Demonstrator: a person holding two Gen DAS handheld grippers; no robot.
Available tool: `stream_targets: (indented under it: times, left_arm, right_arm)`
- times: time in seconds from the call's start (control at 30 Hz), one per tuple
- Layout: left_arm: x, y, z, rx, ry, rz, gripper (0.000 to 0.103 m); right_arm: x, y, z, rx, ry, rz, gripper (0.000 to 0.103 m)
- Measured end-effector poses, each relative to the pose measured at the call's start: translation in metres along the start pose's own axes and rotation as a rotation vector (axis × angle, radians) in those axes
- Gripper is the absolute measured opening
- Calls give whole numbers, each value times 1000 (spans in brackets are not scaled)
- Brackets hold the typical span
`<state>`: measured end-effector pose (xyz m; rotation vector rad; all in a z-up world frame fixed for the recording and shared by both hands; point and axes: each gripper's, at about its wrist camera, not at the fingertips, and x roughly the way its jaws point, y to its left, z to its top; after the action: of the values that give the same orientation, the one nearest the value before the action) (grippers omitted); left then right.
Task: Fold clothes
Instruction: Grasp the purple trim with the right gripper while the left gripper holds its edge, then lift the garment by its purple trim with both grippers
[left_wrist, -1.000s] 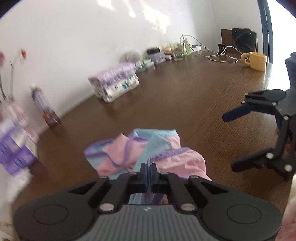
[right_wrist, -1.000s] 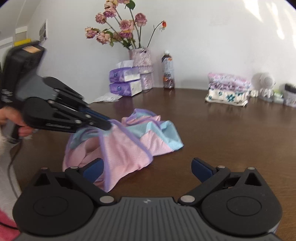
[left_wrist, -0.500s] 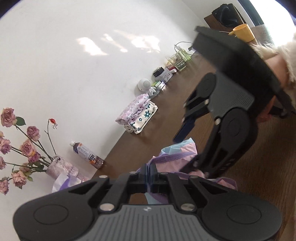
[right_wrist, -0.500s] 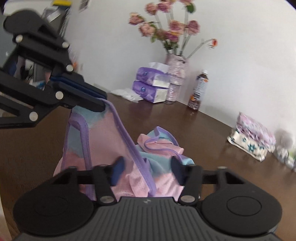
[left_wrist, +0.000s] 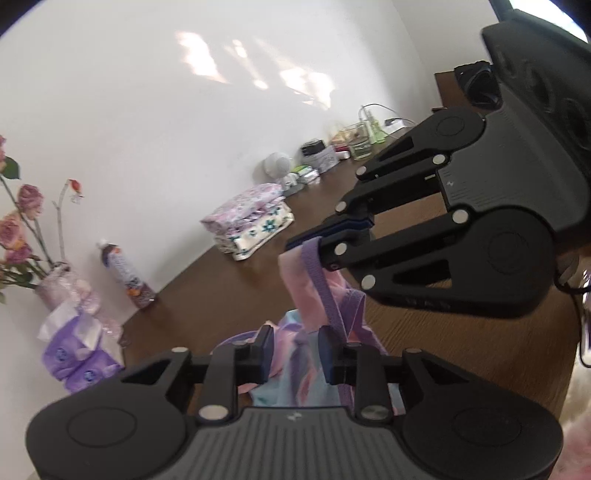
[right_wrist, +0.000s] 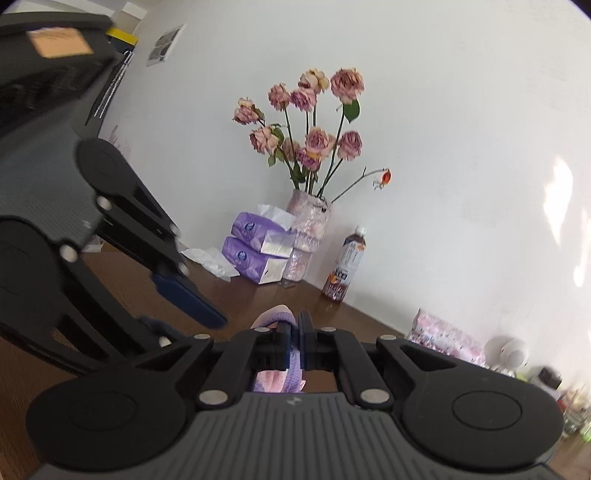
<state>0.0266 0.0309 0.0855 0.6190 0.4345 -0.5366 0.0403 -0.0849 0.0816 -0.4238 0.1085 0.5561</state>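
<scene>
Brown table (left_wrist: 424, 325), right hand-held gripper (right_wrist: 294, 345) pinching garment (left_wrist: 314, 291) hem aloft

Pink-blue garment (left_wrist: 306, 295), purple trim, hanging crumpled above table, top edge pinched aloft.

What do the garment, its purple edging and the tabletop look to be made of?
Garment: soft, matte pink and blue fabric, probably a light knit; it hangs limp from the right gripper. Purple edging: flat woven-looking band, possibly elastic, slightly ribbed, running as a narrow strip. Tabletop: dark brown wood or wood-look laminate with visible grain lines and a low sheen; which one cannot be told.
</scene>
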Motion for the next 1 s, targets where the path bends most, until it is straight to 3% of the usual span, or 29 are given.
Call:
stream_targets:
  times: [0.07,0.17,0.3,0.47,0.87,1.0]
  left_arm:
    - [4,0,4,-24,2,-46,28]
    - [2,1,8,-67,4,-100,39]
    - [-7,-10,8,-30,-14,-121,54]
    - [-2,-30,8,0,2,-145,54]
    - [0,-16,-2,-151,-1,-124,54]
    - [6,-13,-6,-177,11,-131,41]
  right_arm:
    - [-4,1,2,-28,-11,-13,3]
    - [-7,4,1,-85,-21,-60,3]
    - [-11,5,-5,-102,-16,-76,3]
    - [-18,4,-12,-87,-5,-62,3]
    - [-34,3,-32,-24,16,-25,3]
    - [-40,8,-37,-12,14,-17,4]
